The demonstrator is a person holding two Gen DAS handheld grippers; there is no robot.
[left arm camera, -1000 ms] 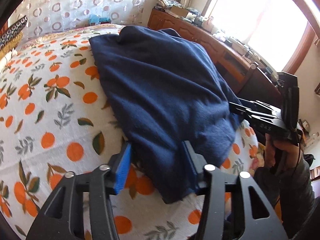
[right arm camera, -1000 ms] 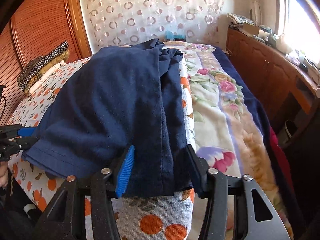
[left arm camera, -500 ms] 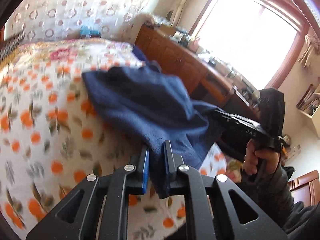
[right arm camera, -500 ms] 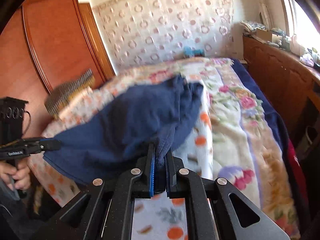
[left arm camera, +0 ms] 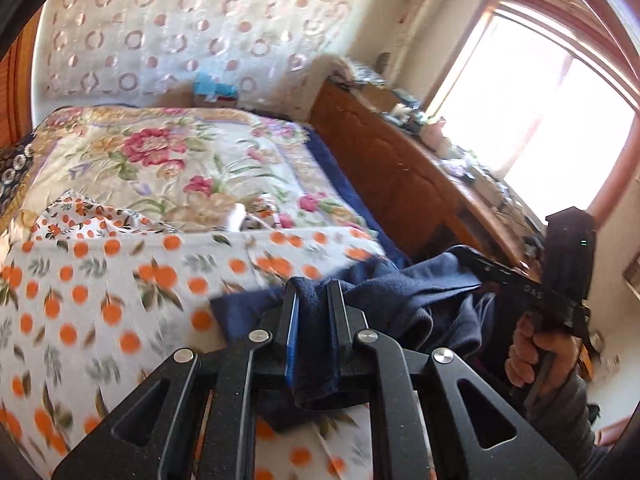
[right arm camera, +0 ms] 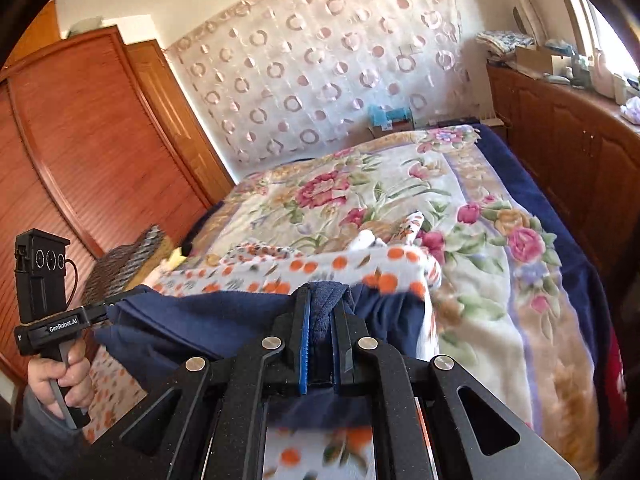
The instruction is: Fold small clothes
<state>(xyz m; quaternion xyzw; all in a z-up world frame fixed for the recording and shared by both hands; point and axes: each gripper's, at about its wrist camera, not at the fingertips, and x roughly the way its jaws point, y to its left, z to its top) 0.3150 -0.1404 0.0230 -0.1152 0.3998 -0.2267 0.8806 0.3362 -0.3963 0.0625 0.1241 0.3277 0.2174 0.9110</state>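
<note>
A dark blue garment (left arm camera: 404, 292) hangs between my two grippers at the near edge of the bed. My left gripper (left arm camera: 314, 296) is shut on one edge of it, with cloth bunched between the pads. My right gripper (right arm camera: 322, 300) is shut on the other edge. The garment (right arm camera: 208, 320) stretches from the right gripper leftward to the left gripper (right arm camera: 102, 312), seen held in a hand. The right gripper (left arm camera: 476, 264) shows at the right of the left wrist view. The garment is lifted off most of the bed.
An orange-print sheet (left arm camera: 120, 280) covers the near bed, over a floral blanket (right arm camera: 360, 188). A wooden cabinet (left arm camera: 400, 184) with clutter runs along the window side. A wooden wardrobe (right arm camera: 80, 152) stands on the other side. A patterned cushion (right arm camera: 128, 256) lies near it.
Both grippers closed on the garment's near edge, then pulled it up and back toward me. The garment has left the far part of the bed, uncovering the floral blanket.
</note>
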